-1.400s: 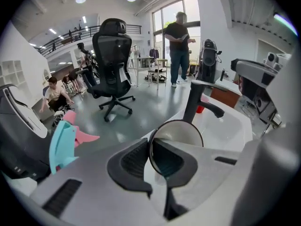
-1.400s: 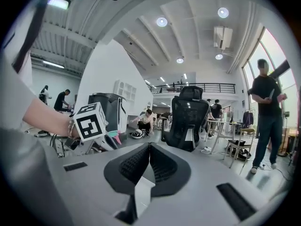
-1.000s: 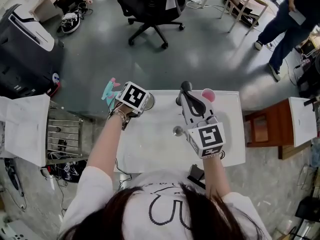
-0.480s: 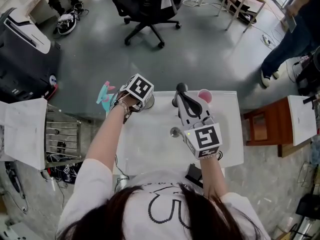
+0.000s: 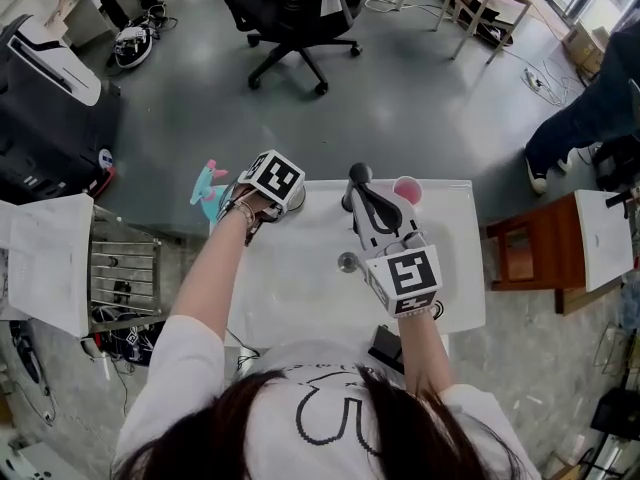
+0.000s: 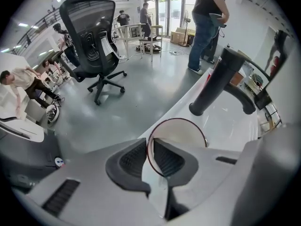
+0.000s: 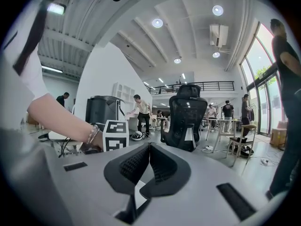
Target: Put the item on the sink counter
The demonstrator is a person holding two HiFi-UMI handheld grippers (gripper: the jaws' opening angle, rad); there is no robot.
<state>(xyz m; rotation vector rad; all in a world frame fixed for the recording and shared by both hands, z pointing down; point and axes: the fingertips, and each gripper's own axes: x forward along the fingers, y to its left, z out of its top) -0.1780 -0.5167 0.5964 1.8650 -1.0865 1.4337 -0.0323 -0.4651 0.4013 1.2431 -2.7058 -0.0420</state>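
Note:
A clear cup point(image 5: 299, 200) with a dark red rim point(image 6: 194, 125) stands on the far left corner of the white sink counter point(image 5: 290, 298). My left gripper point(image 5: 289, 198) reaches it from the left. Its pads point(image 6: 133, 160) sit on either side of the cup's wall, still against it, and the jaws are opening. My right gripper point(image 5: 375, 230) hovers over the basin just behind the black faucet point(image 5: 362, 190). In the right gripper view its jaws point(image 7: 149, 161) are shut with nothing between them.
A pink cup point(image 5: 408, 190) stands beside the faucet point(image 6: 221, 79) at the back. A small metal knob point(image 5: 347, 261) sits in the basin. A teal and pink object point(image 5: 209, 183) lies off the counter's left end, above a wire rack point(image 5: 125, 268). A brown stool point(image 5: 525, 253) stands on the right.
My left gripper and the cup have stayed at the counter's far left corner. The right gripper has barely shifted. The person at the back right has walked further right.

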